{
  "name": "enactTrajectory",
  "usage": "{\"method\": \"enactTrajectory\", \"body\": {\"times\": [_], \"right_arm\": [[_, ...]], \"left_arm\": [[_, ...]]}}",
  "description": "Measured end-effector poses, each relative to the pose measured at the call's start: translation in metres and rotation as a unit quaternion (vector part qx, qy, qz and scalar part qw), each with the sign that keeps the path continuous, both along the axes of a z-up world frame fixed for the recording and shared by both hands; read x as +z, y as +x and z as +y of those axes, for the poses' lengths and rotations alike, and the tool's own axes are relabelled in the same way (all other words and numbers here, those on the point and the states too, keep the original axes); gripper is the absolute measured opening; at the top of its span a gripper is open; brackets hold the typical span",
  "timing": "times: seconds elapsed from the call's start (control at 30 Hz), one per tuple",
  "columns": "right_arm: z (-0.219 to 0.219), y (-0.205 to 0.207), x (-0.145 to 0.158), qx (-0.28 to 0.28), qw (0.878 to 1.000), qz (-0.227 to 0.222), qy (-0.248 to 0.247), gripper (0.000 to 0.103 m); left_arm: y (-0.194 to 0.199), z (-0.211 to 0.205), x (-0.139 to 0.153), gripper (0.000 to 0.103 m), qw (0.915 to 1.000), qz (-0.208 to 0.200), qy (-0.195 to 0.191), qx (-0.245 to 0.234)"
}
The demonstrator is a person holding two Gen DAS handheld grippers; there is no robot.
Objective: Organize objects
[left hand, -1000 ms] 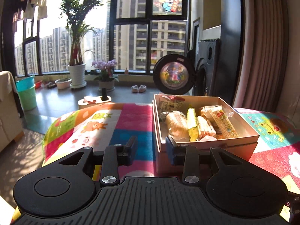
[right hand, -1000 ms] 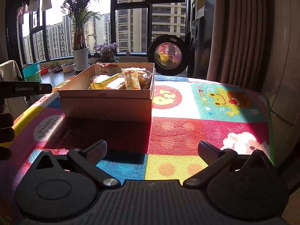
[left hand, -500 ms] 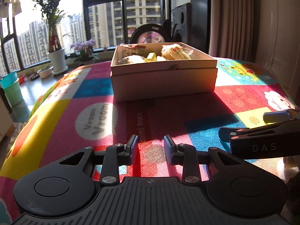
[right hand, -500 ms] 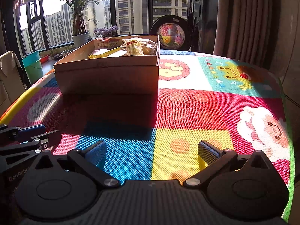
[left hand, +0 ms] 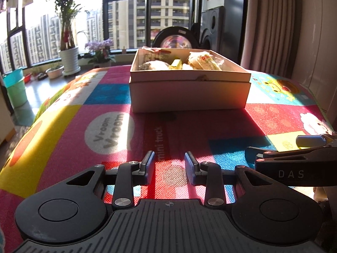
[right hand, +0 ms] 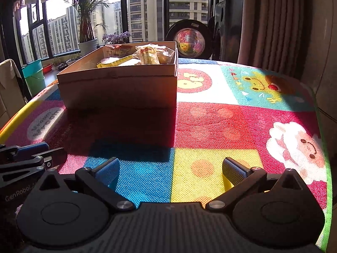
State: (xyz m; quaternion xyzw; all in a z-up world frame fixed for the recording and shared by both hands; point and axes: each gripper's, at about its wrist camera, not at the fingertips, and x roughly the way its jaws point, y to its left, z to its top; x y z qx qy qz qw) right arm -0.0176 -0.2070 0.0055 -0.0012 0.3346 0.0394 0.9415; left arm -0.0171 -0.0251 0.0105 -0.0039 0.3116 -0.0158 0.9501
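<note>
A cardboard box [left hand: 189, 92] stands on the colourful play mat [left hand: 109, 135], its top off, with several wrapped snack packets [left hand: 203, 63] inside. My left gripper [left hand: 169, 164] hovers low over the mat's near part, well short of the box, its jaws narrowly apart with nothing between them. In the right wrist view the same box [right hand: 118, 88] sits ahead to the left, with the packets [right hand: 147, 55] showing above its rim. My right gripper [right hand: 170, 168] is wide open and empty above the blue and yellow squares. The two grippers sit side by side.
The mat [right hand: 231, 122] covers a table whose right edge drops off near a curtain [right hand: 271, 21]. Behind the box are a round washer door [right hand: 190, 40], a dark speaker [left hand: 212, 29], big windows and potted plants [left hand: 67, 40]. A teal bucket [left hand: 14, 88] stands on the floor at left.
The left gripper has pulled back from right beside the box to the mat's near edge. The right gripper has also drawn back and lower. Both finger gaps are unchanged.
</note>
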Motion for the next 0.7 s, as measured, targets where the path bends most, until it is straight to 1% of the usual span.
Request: {"method": "enactTrajectory", "body": {"times": [0.3,0.47,0.63,0.7], "right_arm": [[0.0016,-0.0018,-0.0014,0.0,1.0,-0.004,-0.006,0.103],[0.0023,-0.0006,-0.0013,0.0,1.0,-0.003,-0.008,0.103],[0.0023,-0.0008,-0.0014,0.0,1.0,-0.003,-0.008,0.103],[0.0023,-0.0008,-0.0013,0.0,1.0,-0.003,-0.008,0.103]], "left_arm": [[-0.0007,0.0011,-0.0002,0.035,1.0,0.0,-0.003,-0.001],[-0.0007,0.0058,-0.0009,0.035,0.9998,-0.001,-0.022,-0.001],[-0.0009,0.0049,-0.0011,0.035,0.9999,-0.001,-0.017,0.0],[-0.0011,0.0054,-0.0012,0.035,0.9998,-0.001,-0.021,0.0]]}}
